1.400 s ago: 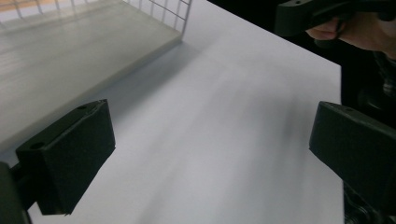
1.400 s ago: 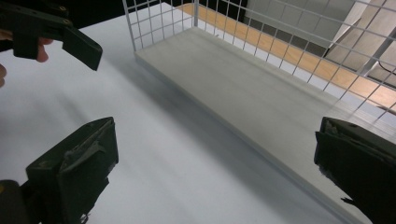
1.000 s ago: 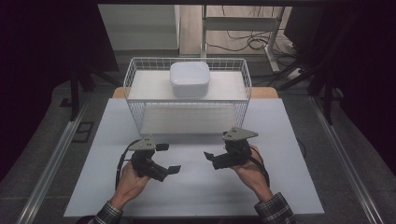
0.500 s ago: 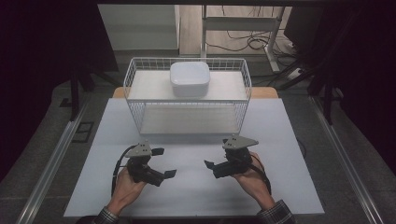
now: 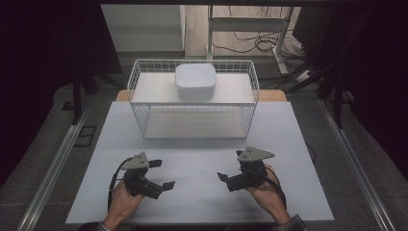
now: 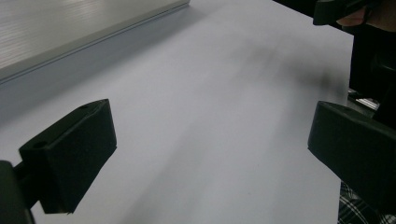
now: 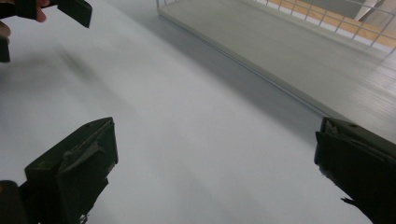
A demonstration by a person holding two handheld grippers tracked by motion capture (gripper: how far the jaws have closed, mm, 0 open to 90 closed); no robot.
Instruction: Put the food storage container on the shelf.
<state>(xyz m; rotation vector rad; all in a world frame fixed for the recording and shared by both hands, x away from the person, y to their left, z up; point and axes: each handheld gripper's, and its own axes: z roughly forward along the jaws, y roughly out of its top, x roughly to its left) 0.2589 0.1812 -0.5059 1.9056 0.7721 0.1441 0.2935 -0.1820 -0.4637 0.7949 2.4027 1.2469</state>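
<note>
Item: rounded-square white plastic lidded container [image 5: 195, 81], standing on the flat top shelf of the white wire-mesh basket rack [image 5: 139, 115] at the far side of the pale grey table mat [image 5: 202, 144]; upright, untouched, well apart from both grippers.

Left gripper [image 5: 160, 174]: black two-jaw tool with a grey three-cornered plate, held in the person's left hand [image 5: 126, 199]; jaws spread wide, nothing between them. The left gripper view confirms bare mat in the gap.

Right gripper [image 5: 230, 175]: same make, held in the person's right hand [image 5: 263, 192]; jaws spread, empty, as the right gripper view also shows.

Change noted: across the last second both grippers have drawn back from the rack towards the near edge of the mat and sit lower in the high view. The container and rack have not shifted.

Reading: likely a retreat to a rest pose or a start stance; no grasp is in progress, and any work on the container would call for a fresh reach forward and up.

Hidden or unclear: lower shelf of the rack appears bare, though the mesh veils it. Whether the container's lid is separate, or seated, cannot be told. Both gripper views are blurred; each catches the other gripper cut off at a top corner. Forearms are cropped at the bottom edge.
</note>
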